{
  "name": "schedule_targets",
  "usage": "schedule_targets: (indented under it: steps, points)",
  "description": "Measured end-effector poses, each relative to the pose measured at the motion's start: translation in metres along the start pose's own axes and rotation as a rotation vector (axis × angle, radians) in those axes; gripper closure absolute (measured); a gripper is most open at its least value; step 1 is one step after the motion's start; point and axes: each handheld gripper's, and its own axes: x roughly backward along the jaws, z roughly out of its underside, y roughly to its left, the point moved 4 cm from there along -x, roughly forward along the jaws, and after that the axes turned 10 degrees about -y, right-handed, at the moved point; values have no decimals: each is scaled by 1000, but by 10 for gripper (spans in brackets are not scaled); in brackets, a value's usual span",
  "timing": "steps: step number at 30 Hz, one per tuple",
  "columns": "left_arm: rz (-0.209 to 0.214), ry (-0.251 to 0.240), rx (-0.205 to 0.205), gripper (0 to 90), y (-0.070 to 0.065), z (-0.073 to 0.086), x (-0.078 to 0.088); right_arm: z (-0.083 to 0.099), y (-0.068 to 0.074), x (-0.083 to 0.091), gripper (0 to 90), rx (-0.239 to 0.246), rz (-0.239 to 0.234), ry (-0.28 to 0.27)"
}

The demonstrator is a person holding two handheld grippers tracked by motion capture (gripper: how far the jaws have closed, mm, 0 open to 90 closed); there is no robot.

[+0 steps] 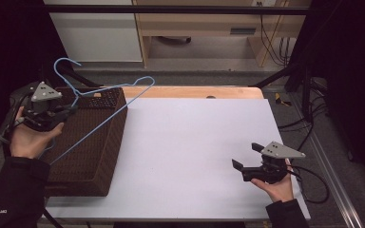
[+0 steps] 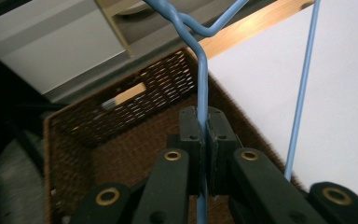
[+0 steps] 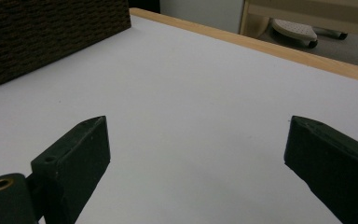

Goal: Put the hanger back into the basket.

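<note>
Hanger point(image 2: 202, 74) wire runs straight up between the pads of the left claw point(image 2: 202, 135), which is pinched tight on one thin blue strand just below the twisted neck; that is where the thing sits, clamped and lifted clear, hanging over the open brown basket point(image 2: 74, 154) directly beneath and beyond the claw. From the high view the same left claw point(image 1: 71, 110) is over the basket's near-left side, the hanger point(image 1: 105, 102) slanting across the rim with its hook up and away from the claw. My reading is that the carrying step is in hand: the hanger is gripped and poised above the basket, not yet lying inside. Next it would need tilting flat and lowering so the long bottom wire clears the rim, since its span looks close to the basket's width and could catch on the weave. Farther off, the right claw point(image 1: 247, 159) hovers above the white table point(image 1: 195, 142), jaws spread wide with nothing between them. Count: one hanger, one basket, two claws, one table.
</note>
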Motion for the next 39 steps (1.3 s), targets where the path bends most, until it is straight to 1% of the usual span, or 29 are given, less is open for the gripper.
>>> schedule_targets:
  steps: [1, 2, 3, 7, 14, 16, 17, 18, 20, 22, 23, 26, 28, 30, 33, 36, 38, 39]
  points:
    - [-12, 12, -7, 870, 2, 2, -1, 0, 0, 0, 72, 0, 0, 0]
    - [-21, 25, -7, 870, 5, 3, -2, 0, 0, 0, 73, -2, 0, -4]
    - [-34, 27, -8, 870, 7, 5, -3, 0, 0, 0, 73, -2, 0, -4]
    - [-77, 63, -3, 870, 21, 18, -8, 0, 0, -1, 73, 1, -4, 0]
    - [-141, 103, 49, 871, 46, 46, -16, 0, 0, -1, 73, 3, -1, 0]
    - [-161, 114, 52, 870, 52, 51, -17, 0, 0, -1, 73, 3, -2, 2]
    - [-164, 117, 60, 870, 54, 53, -17, 0, 0, -2, 73, 4, -2, 2]
    - [-171, 121, 55, 870, 56, 55, -18, 1, 0, -2, 73, 2, -2, 5]
    - [-177, 136, 49, 870, 59, 58, -21, 1, 1, -2, 73, 2, -2, 6]
    - [-189, 152, 27, 870, 61, 60, -24, 1, 0, -2, 73, 3, -1, 5]
    - [-192, 156, 24, 870, 62, 61, -26, 1, 0, -1, 73, 4, 1, 6]
    - [-204, 165, 27, 870, 66, 67, -32, 1, 1, -1, 73, 4, 1, 7]
    - [-202, 169, 34, 870, 68, 72, -35, 1, 1, -1, 73, 1, 3, 11]
    - [-203, 182, 29, 870, 69, 77, -37, 1, 1, -2, 72, 4, 2, 7]
    - [-202, 188, 33, 870, 71, 82, -38, 0, 0, -1, 72, 4, 3, 5]
    - [-216, 206, 17, 870, 72, 87, -39, 0, 0, -1, 72, 5, 5, 6]
    - [-220, 208, 19, 870, 72, 90, -39, 0, 0, -2, 72, 5, 5, 6]
    - [-219, 208, 28, 870, 71, 92, -40, 1, 0, -2, 73, 4, 5, 8]
